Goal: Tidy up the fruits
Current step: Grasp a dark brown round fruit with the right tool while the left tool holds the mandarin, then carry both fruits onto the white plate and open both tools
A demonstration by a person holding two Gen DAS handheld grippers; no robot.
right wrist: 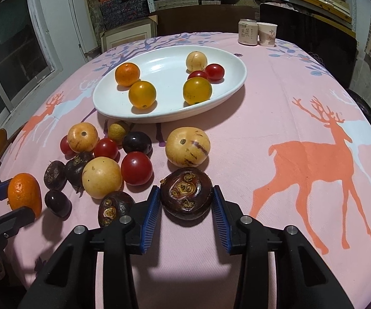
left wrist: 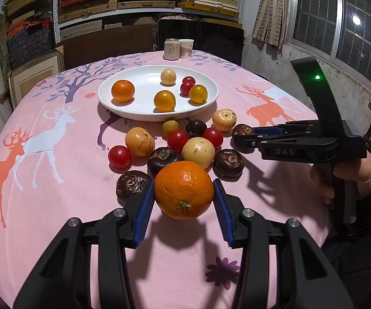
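The left gripper (left wrist: 184, 203) has its 2 blue pads pressed on the flanks of a mandarin (left wrist: 184, 189), so it is clamped on that fruit, which sits at the near edge of the loose pile and seems just clear of the pink deer-print tablecloth (left wrist: 56, 180); whether it touches the cloth I cannot tell. To carry it well, I would lift straight up first, since a dark water chestnut (left wrist: 132, 184) lies just beside the left pad and could be nudged.

Past the pile, the white plate (left wrist: 123, 108) already holds 6 fruits: another mandarin, 2 yellow-orange ones, a pale one and 2 small red tomatoes. The bare middle and left of the plate look like the safest landing, near the other mandarin if like goes with like.

On the right, the right gripper (right wrist: 185, 200) has its pads against both sides of a second water chestnut (right wrist: 186, 196), clamped on it by the look of the contact. This fruit is flat and hard-skinned, so a light squeeze across its widest part should do. A smaller chestnut (right wrist: 113, 207) touches the left finger; rising vertically avoids dragging it. The pale round fruit (right wrist: 187, 146) just beyond stands between gripper and plate, so the path should pass over it, not through.
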